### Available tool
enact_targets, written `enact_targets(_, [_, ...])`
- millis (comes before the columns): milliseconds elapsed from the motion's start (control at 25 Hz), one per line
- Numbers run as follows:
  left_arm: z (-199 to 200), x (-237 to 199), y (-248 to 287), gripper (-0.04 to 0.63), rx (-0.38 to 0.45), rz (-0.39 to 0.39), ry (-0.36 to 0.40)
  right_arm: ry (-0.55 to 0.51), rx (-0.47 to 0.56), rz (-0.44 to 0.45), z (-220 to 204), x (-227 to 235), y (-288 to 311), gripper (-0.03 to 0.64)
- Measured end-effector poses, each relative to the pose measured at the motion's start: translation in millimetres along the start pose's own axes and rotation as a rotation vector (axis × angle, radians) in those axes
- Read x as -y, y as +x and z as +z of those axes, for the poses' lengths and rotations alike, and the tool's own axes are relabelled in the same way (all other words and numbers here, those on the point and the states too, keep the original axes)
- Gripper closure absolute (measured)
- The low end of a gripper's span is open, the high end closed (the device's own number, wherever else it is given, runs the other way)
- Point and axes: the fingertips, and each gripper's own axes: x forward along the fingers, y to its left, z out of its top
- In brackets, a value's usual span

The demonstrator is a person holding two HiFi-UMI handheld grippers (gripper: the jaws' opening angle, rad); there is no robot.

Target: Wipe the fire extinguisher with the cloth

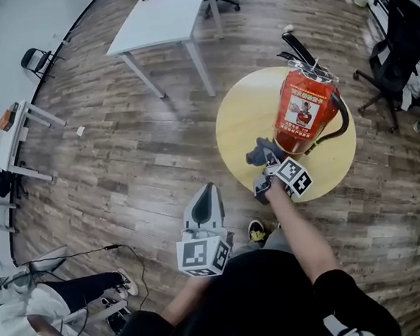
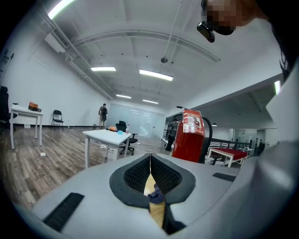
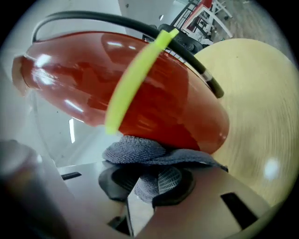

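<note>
A red metal fire extinguisher (image 1: 307, 113) with a black hose and handle stood upright on the far right part of a round pale wooden table (image 1: 235, 124). The right gripper (image 1: 267, 169) reached in from the near side, its jaws clamped on a fold of a grey microfibre cloth (image 1: 262, 153), and the right gripper view showed the bunched cloth (image 3: 140, 151) pressed against the lower red wall (image 3: 140, 88), just under a yellow-green band (image 3: 135, 79). The left gripper (image 1: 207, 199) hung to the near left, off the table and above the plank floor, its jaws pressed together with nothing between them. The wiping looked to be at the cylinder's lower near side. To do it well, the grip on the cloth probably needed to hold firm while more of the loose cloth was spread flat onto the curve, with strokes following the rounded wall. Pressing too hard sideways could slide or tip the cylinder, so the idle left gripper might usefully steady it.
</note>
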Motion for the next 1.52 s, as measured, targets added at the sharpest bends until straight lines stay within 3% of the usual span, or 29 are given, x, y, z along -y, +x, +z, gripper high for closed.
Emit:
enact_targets(160, [-3.9, 0.0, 2.3, 0.572, -0.022, -0.004, 0.016, -0.196, -0.129, -0.045, -14.6, 37.2, 3.0, 0.529])
enact_targets(240, [-4.8, 4.7, 7.2, 0.572, -0.025, -0.02, 0.021, -0.234, -0.176, -0.078, -15.8, 52.9, -0.8, 0.529])
enact_targets(400, [-4.2, 23.5, 17.3, 0.572, -0.021, -0.071, 0.024, -0.285, -0.206, -0.15, -3.8, 83.4, -22.6, 0.529])
enact_targets(560, [-4.7, 46.8, 28.9, 0.572, -0.012, -0.135, 0.023, -0.508, -0.193, -0.203, 32.6, 90.4, -45.3, 0.529])
enact_targets(720, [-9.2, 66.6, 37.1, 0.572, -0.017, -0.189, 0.01, -0.841, -0.153, -0.147, 62.9, 42.3, -66.4, 0.529])
enact_targets(800, [-8.9, 73.0, 39.2, 0.572, -0.015, -0.21, 0.005, -1.004, -0.095, -0.096, 76.7, -2.5, -83.6, 0.529])
enact_targets(880, [-6.3, 78.3, 42.2, 0.572, -0.008, -0.228, 0.003, -1.1, -0.004, -0.018, 93.0, -57.3, -105.6, 0.529])
enact_targets(1000, [-3.7, 82.8, 46.3, 0.571, 0.007, -0.238, -0.01, -1.147, 0.13, 0.04, 121.5, -130.9, -138.0, 0.529])
enact_targets(1240, [2.9, 85.1, 44.2, 0.572, 0.029, -0.243, -0.018, -1.203, 0.307, 0.105, 150.7, -235.3, -184.8, 0.529])
enact_targets(1400, [3.1, 85.5, 44.6, 0.572, 0.041, -0.232, -0.018, -1.182, 0.279, 0.097, 159.8, -233.7, -186.2, 0.529])
enact_targets(1520, [4.9, 82.4, 42.1, 0.572, 0.049, -0.226, -0.02, -1.176, 0.201, 0.05, 148.7, -194.3, -172.5, 0.529])
